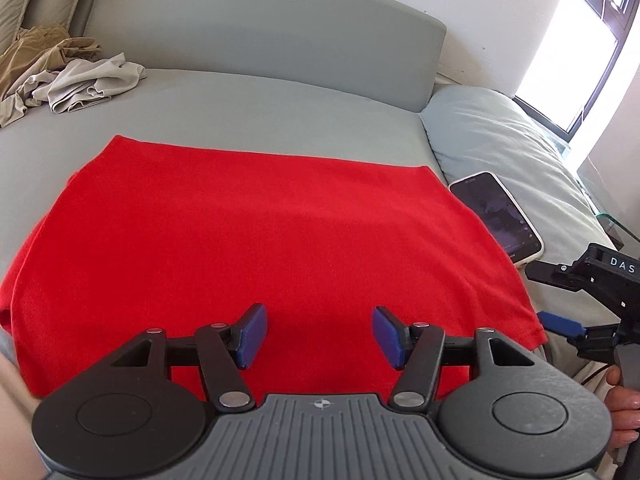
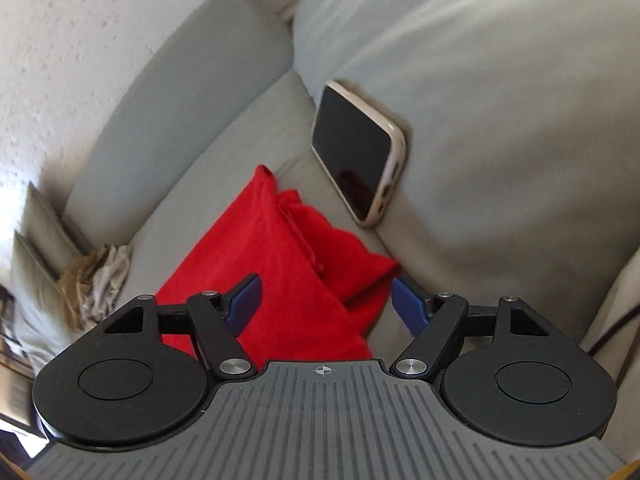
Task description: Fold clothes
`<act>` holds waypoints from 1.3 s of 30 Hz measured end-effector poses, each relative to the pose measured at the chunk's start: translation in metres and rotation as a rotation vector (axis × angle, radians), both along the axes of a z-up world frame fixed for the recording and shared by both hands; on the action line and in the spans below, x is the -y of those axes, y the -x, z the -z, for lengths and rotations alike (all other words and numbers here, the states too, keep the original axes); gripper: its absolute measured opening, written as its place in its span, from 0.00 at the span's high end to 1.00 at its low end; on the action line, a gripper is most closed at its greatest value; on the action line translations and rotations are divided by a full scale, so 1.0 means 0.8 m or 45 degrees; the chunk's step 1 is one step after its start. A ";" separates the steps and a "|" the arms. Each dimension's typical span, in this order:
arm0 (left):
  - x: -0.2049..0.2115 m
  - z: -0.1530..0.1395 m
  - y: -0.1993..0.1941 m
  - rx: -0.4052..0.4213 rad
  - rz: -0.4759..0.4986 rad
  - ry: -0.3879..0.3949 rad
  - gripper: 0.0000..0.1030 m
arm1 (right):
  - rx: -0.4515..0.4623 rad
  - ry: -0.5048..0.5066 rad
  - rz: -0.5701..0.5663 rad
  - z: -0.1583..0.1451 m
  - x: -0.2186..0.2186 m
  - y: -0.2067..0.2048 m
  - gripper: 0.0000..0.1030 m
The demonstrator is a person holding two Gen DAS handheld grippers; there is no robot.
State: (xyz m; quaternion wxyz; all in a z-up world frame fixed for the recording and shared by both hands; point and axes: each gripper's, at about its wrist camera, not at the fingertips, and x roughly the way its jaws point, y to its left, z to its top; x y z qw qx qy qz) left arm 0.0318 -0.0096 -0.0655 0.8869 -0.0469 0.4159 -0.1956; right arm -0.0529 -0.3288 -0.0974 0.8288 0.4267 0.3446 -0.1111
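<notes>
Grey sofa (image 1: 248,104) against a textured white wall (image 1: 480,20), bright window (image 1: 576,60) alongside.

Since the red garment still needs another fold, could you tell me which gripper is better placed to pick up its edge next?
The right gripper, probably: its open jaws straddle the red garment's corner, while the left gripper hovers open over flat cloth.

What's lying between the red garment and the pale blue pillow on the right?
A phone in a pale case, screen up, lies between the red garment and the pillow, against the pillow. Both wrist views show it.
</notes>
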 end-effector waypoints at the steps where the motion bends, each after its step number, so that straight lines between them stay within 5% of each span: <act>1: 0.000 0.000 0.001 -0.003 0.006 0.003 0.45 | -0.019 -0.082 0.019 0.005 0.003 0.007 0.25; 4: 0.001 0.002 0.000 -0.021 0.015 0.020 0.44 | -0.047 -0.320 0.042 0.019 0.003 0.032 0.25; 7: 0.002 0.006 -0.002 -0.026 0.018 0.012 0.44 | -0.021 -0.382 -0.002 0.029 -0.007 0.038 0.25; 12: 0.000 0.007 0.000 -0.023 0.020 0.029 0.43 | 0.089 -0.313 -0.082 0.035 -0.012 0.010 0.26; 14: -0.001 0.008 -0.002 -0.030 0.015 0.047 0.43 | 0.115 -0.246 -0.101 0.039 -0.013 -0.005 0.38; 17: -0.004 0.009 -0.003 -0.035 0.017 0.071 0.43 | 0.171 -0.189 -0.097 0.045 -0.010 -0.013 0.40; 24: -0.007 0.012 -0.007 -0.036 0.027 0.102 0.42 | 0.225 -0.039 -0.129 0.038 -0.024 -0.009 0.39; 34: -0.006 0.015 -0.011 -0.022 0.051 0.122 0.41 | 0.341 0.127 -0.218 0.063 -0.013 -0.068 0.36; 39: -0.014 0.018 -0.012 -0.020 0.062 0.168 0.41 | 0.347 0.086 -0.194 0.059 -0.016 -0.054 0.57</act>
